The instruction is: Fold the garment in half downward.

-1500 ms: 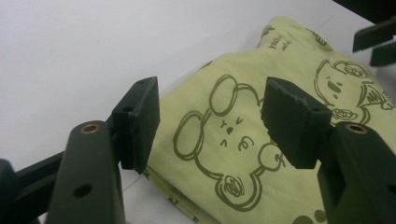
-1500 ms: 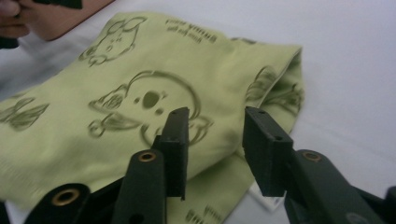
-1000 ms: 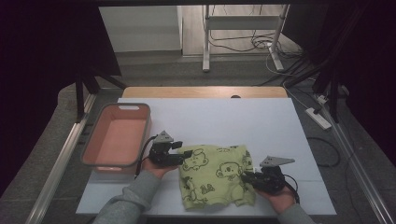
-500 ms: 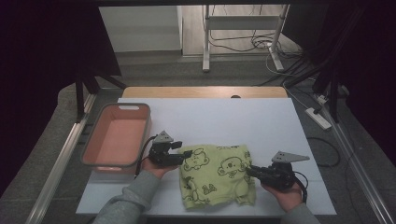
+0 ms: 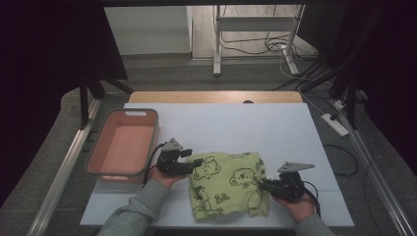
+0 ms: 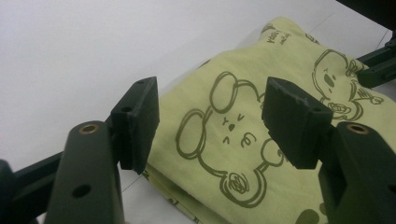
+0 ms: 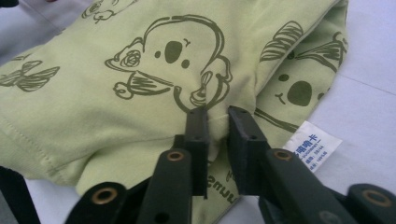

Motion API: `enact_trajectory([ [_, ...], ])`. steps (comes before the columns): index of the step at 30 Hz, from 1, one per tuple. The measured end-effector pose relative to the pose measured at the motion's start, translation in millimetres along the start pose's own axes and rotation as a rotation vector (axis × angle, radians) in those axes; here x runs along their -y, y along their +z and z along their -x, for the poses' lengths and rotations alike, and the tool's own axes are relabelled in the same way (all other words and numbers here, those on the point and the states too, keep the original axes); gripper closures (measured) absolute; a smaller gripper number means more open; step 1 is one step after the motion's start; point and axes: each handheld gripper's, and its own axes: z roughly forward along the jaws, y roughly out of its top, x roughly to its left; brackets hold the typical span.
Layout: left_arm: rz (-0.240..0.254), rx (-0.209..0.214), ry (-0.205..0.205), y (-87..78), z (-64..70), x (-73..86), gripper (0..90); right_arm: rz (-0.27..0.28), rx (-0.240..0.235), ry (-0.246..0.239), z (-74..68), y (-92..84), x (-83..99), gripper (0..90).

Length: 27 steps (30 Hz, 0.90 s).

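One folded light-green cotton garment printed with dark koala outlines (image 5: 228, 183) lay on the white bench (image 5: 255, 132), directly between the two claws. One pink plastic tub with a grey rim (image 5: 121, 173) stood just beyond the left claw (image 5: 193, 166), on its outer side, and held nothing that could be seen.

The left claw (image 6: 210, 116) stood open at the garment's edge, its two black pads apart with a printed koala between them and neither pad pressing the cloth. The folded layers showed below it as stacked edges; how many layers there were could not be made out.

The right claw (image 7: 217, 135) sat at the opposite edge, its jaws narrow and just opening, with a ridge of green fabric between the pads; whether they still pinched it was hard to tell. One white sewn-in label with blue print (image 7: 312, 144) lay just beside that claw, its lettering too small to read.

In the high view the right claw (image 5: 263, 185) touched the garment's side. The person's two sleeves were cut off at the bottom edge.
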Motion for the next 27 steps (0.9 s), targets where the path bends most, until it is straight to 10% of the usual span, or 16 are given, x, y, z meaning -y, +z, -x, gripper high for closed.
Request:
enact_trajectory([
  [11, 0.001, -0.002, 0.001, 0.3, -0.2, 0.0, 36.5, 0.163, 0.041, 0.025, 9.2, -10.0, -20.1, 42.9],
  [27, 0.004, -0.001, 0.006, -0.4, 1.8, -0.4, 36.3, 0.076, 0.125, 0.070, 54.7, 49.0, -55.9, 35.9],
])
